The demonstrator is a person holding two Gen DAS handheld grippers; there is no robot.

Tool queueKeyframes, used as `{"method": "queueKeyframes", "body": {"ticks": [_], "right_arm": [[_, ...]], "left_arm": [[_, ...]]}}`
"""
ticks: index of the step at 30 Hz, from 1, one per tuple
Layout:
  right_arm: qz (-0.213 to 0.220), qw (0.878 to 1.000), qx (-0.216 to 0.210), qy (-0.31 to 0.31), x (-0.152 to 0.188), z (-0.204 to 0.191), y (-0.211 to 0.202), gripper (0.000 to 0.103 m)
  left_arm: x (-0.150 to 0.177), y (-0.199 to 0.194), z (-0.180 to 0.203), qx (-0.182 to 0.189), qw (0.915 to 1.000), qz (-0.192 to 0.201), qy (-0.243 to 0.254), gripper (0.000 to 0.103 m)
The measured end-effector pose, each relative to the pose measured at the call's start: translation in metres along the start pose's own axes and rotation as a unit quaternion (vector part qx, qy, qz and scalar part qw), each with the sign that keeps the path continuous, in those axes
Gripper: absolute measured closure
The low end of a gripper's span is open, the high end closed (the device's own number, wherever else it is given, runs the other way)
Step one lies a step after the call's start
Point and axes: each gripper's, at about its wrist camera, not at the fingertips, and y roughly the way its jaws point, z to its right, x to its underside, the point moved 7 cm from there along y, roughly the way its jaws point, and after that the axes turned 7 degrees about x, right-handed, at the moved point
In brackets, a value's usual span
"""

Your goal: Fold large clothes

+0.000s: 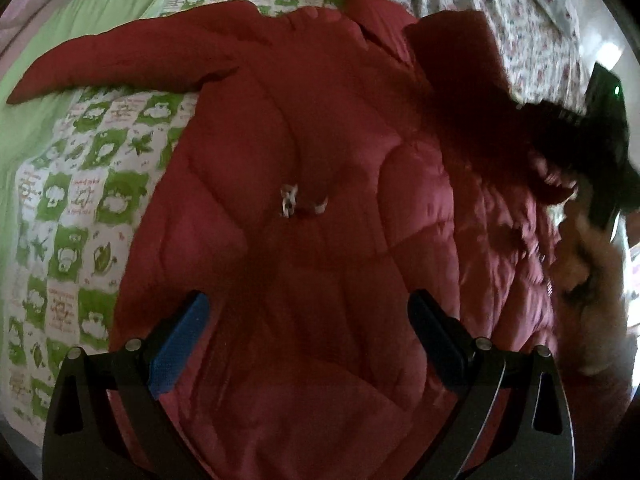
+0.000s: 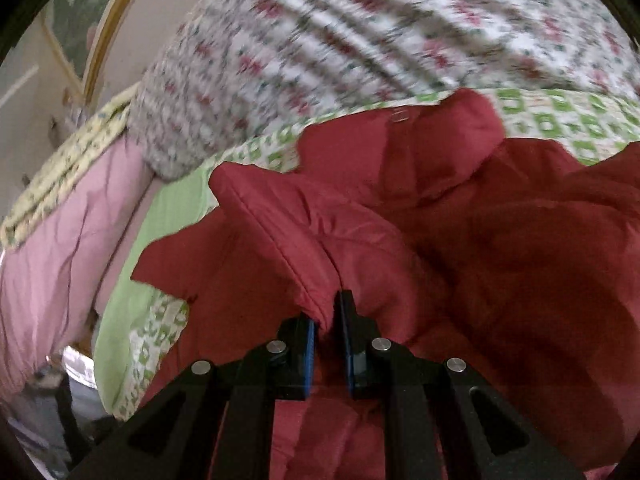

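A large red quilted jacket (image 1: 328,200) lies spread on the bed, one sleeve (image 1: 120,64) stretched out to the upper left. A small metal zipper pull (image 1: 289,200) shows near its middle. My left gripper (image 1: 308,312) hovers over the jacket's body with its jaws wide open and nothing between them. In the right wrist view my right gripper (image 2: 329,316) is shut on the cuff end of the other red sleeve (image 2: 280,220), lifted over the jacket (image 2: 520,280). That gripper also appears dark and blurred at the right edge of the left wrist view, as does a hand (image 1: 592,248).
The jacket rests on a green and white patterned quilt (image 1: 80,184). A floral blanket (image 2: 360,40) is bunched along the far side. A pink sheet (image 2: 52,260) covers the bed's edge at left, with a wooden-framed picture (image 2: 108,24) on the wall behind.
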Motion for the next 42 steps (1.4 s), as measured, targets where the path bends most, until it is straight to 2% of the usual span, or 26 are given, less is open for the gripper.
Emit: {"method": "queueKeyframes", "body": {"ticks": [4, 7, 9, 11, 12, 17, 22, 25, 27, 28, 30, 34, 39, 42], "right_arm": [[-0.012, 0.999, -0.013, -0.034, 0.01, -0.031, 0.019, 0.092], [-0.031, 0.997, -0.001, -0.068, 0.022, -0.041, 0.028, 0.085], [-0.047, 0.996, 0.001, -0.079, 0.03, -0.043, 0.035, 0.073], [-0.056, 0.995, -0.009, -0.08, 0.037, -0.042, 0.037, 0.036], [-0.055, 0.995, -0.011, -0.081, 0.039, -0.041, 0.037, 0.032], [-0.063, 0.995, -0.021, -0.075, 0.045, -0.033, 0.037, 0.033], [-0.069, 0.995, -0.028, -0.07, 0.051, -0.026, 0.026, 0.033], [-0.074, 0.996, -0.022, -0.054, 0.056, -0.014, 0.017, 0.033], [-0.074, 0.996, -0.019, -0.041, 0.059, -0.004, 0.009, 0.033], [-0.072, 0.997, -0.02, -0.033, 0.06, 0.001, 0.005, 0.033], [-0.064, 0.998, -0.013, -0.016, 0.061, 0.013, -0.006, 0.033], [-0.031, 0.999, -0.008, 0.021, 0.059, 0.038, -0.027, 0.034], [0.009, 0.999, 0.008, 0.042, 0.045, 0.058, -0.057, 0.033], [0.042, 0.997, 0.038, 0.043, 0.027, 0.071, -0.076, 0.032]], "left_arm": [[-0.025, -0.007, -0.006, 0.03, 0.9995, 0.01, -0.006, 0.003], [-0.05, -0.01, -0.005, 0.054, 0.9983, 0.019, -0.01, 0.003], [-0.073, -0.003, 0.0, 0.07, 0.9973, 0.019, -0.013, 0.003], [-0.087, -0.001, 0.002, 0.086, 0.996, 0.016, -0.02, 0.003], [-0.1, 0.002, 0.005, 0.096, 0.9951, 0.016, -0.019, 0.003], [-0.139, 0.03, 0.022, 0.13, 0.9914, -0.004, -0.013, 0.003], [-0.152, 0.076, 0.034, 0.113, 0.9926, -0.044, 0.005, 0.006], [-0.15, 0.101, 0.039, 0.109, 0.9914, -0.07, 0.014, 0.032], [-0.149, 0.107, 0.04, 0.099, 0.9925, -0.066, 0.026, 0.054], [-0.149, 0.106, 0.042, 0.107, 0.9919, -0.061, 0.029, 0.059], [-0.148, 0.101, 0.044, 0.119, 0.991, -0.052, 0.032, 0.075], [-0.144, 0.09, 0.045, 0.111, 0.9919, -0.036, 0.051, 0.082], [-0.154, 0.057, 0.027, 0.049, 0.9944, 0.024, 0.09, 0.084], [-0.156, 0.059, 0.004, 0.049, 0.996, 0.017, 0.073, 0.084]]}}
